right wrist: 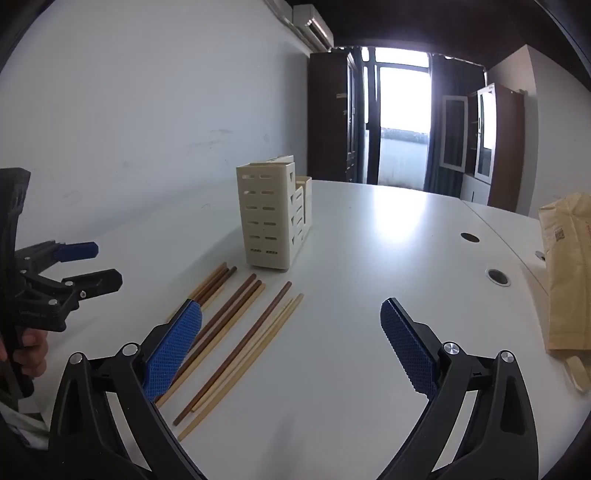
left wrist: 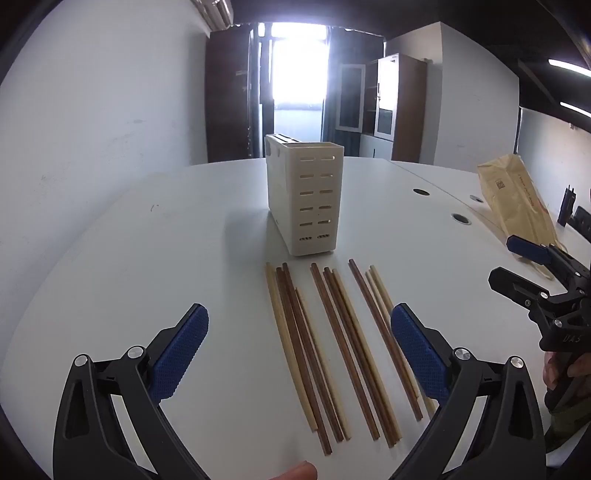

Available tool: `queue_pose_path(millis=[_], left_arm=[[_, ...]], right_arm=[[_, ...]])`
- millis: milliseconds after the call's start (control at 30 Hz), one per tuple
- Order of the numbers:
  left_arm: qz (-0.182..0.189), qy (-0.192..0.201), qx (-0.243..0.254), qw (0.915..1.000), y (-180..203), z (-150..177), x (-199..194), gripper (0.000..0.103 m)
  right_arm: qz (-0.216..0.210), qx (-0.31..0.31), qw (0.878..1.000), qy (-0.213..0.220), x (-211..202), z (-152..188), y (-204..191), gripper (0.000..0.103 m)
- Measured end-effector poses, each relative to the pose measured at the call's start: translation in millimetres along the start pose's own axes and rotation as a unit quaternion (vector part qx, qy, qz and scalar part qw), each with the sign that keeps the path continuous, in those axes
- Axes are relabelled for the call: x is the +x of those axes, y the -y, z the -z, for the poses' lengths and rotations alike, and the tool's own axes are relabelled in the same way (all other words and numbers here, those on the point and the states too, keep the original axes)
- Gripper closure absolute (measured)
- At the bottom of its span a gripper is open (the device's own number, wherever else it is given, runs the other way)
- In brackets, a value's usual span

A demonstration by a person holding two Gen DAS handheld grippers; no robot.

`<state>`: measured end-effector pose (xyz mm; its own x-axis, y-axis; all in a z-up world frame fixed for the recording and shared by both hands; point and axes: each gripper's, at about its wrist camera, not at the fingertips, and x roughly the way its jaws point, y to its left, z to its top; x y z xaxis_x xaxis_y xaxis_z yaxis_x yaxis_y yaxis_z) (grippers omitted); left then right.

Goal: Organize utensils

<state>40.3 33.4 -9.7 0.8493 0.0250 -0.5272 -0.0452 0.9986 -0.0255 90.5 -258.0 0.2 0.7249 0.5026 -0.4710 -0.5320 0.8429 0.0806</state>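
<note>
In the right wrist view, the blue pad (right wrist: 173, 347) at lower left covers the near lengths of several chopsticks (right wrist: 236, 343). The envelope (right wrist: 565, 273) is cut off by the right edge; its printed code is too small to read. In the left wrist view, the holder (left wrist: 304, 199) interior is hidden behind its walls.

Tan paper bag (right wrist: 569, 273) lying on white table (right wrist: 369, 258); dark wooden cabinet (right wrist: 330, 114), wall air conditioner (right wrist: 314, 27) behind.
</note>
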Motion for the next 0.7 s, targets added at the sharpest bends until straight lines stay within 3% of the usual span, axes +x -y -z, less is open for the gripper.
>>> queue_pose_path(millis=[333,700], left_arm=[[0.033,0.011,0.027,0.999,4,7,-18,0.006],[0.038,0.017,0.018,0.999,4,9,-24,0.006]], right_arm=[[-0.003,-0.001,1.0,0.003,-11,4,-17,0.005],[0.016,0.008,1.0,0.006,-18,1,-15,0.005]])
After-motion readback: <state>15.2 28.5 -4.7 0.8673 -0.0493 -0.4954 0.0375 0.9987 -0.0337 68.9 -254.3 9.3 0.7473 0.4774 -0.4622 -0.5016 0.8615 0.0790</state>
